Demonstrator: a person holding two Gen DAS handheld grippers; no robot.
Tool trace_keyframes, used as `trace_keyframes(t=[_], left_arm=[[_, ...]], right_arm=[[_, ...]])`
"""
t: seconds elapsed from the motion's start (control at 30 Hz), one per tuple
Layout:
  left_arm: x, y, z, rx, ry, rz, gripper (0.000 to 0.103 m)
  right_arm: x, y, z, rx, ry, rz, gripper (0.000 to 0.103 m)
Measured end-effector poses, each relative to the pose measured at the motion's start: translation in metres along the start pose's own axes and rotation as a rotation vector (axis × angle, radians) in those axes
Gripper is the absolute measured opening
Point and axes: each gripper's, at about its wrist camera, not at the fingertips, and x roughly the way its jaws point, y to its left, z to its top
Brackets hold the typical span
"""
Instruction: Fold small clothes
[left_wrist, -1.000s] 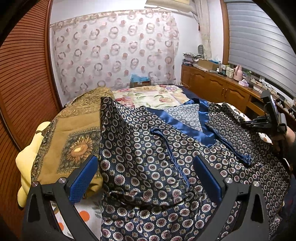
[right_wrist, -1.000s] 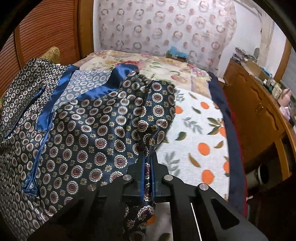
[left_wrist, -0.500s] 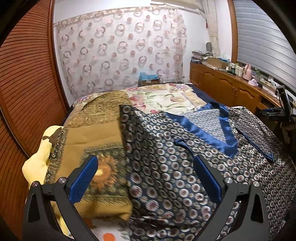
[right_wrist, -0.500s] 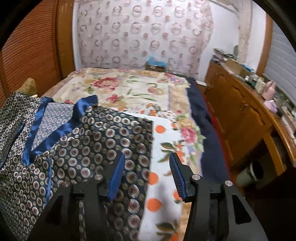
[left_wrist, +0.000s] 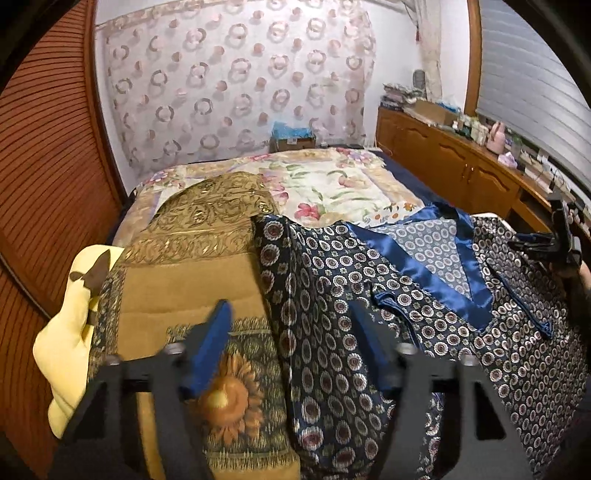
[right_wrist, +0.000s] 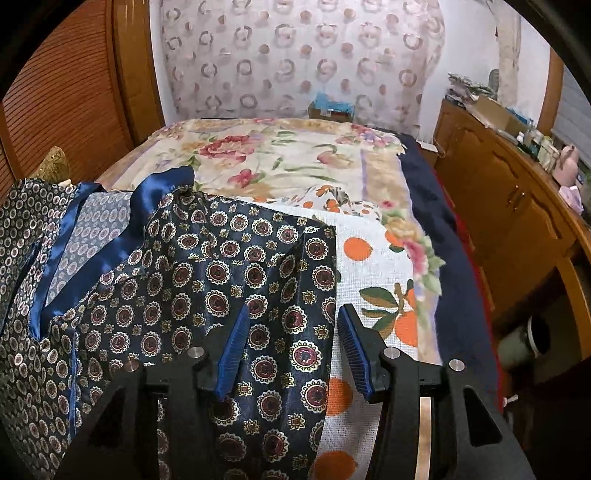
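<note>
A bed (right_wrist: 443, 258) fills both views, and across its near part the navy patterned top (left_wrist: 369, 314) lies spread flat, its blue satin V-neck (left_wrist: 424, 273) right of centre in the left wrist view and at upper left in the right wrist view. At lower left of the left wrist view, a gold sunflower cloth (left_wrist: 192, 295) lies beside the top's edge. The step looks like taking both side edges for a first fold. The left gripper (left_wrist: 291, 350) straddles the top's left edge, its jaws closing with the fabric between them but not yet pinched. The right gripper (right_wrist: 291, 350) sits half spread over the top's right edge, pinching nothing. Next, each must catch its edge cleanly, since satin probably slips.
</note>
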Motion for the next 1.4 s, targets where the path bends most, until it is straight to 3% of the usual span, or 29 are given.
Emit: trace_keyframes(t=[0.03, 0.17, 0.23, 0.47, 0.57, 0.63, 0.83, 0.9, 0.97, 1.0, 1.13, 1.4], left_arm=[[0.003, -0.001, 0.002, 0.006, 0.006, -0.003, 0.051], [0.017, -0.004, 0.012, 0.031, 0.028, 0.005, 0.047], [0.024, -0.006, 0.016, 0.048, 0.046, 0.011, 0.040], [0.041, -0.007, 0.020, 0.055, 0.073, 0.075, 0.034], [0.046, -0.005, 0.019, 0.061, 0.089, 0.091, 0.018], [0.043, -0.003, 0.019, 0.045, 0.071, 0.111, 0.003], [-0.009, -0.010, 0.023, -0.005, -0.095, 0.061, 0.002], [-0.026, -0.013, 0.023, -0.008, -0.138, 0.036, 0.002], [-0.043, -0.016, 0.020, -0.018, -0.164, 0.011, 0.002], [-0.048, -0.016, 0.020, -0.025, -0.168, -0.007, 0.002], [-0.074, -0.019, 0.010, -0.050, -0.196, -0.074, 0.002], [-0.139, -0.031, -0.022, -0.044, -0.276, -0.135, 0.002]], right_arm=[[-0.001, -0.001, 0.000, 0.000, 0.000, 0.000, 0.052], [0.000, -0.004, 0.001, -0.005, 0.002, 0.000, 0.054], [-0.001, -0.002, 0.001, -0.007, 0.004, 0.007, 0.058], [-0.005, 0.004, 0.000, -0.017, 0.007, 0.002, 0.060], [-0.005, 0.003, 0.000, -0.017, 0.007, 0.003, 0.060], [-0.005, 0.003, 0.000, -0.018, 0.007, 0.002, 0.060], [-0.006, 0.001, 0.002, -0.014, 0.007, 0.024, 0.060], [-0.006, 0.001, 0.004, -0.032, 0.004, 0.027, 0.049], [-0.005, -0.001, 0.007, -0.027, 0.000, 0.032, 0.013], [-0.006, -0.001, 0.010, -0.019, -0.005, 0.031, 0.007], [-0.029, 0.001, 0.014, 0.003, -0.086, 0.033, 0.002], [-0.132, 0.029, -0.013, -0.018, -0.290, 0.037, 0.001]])
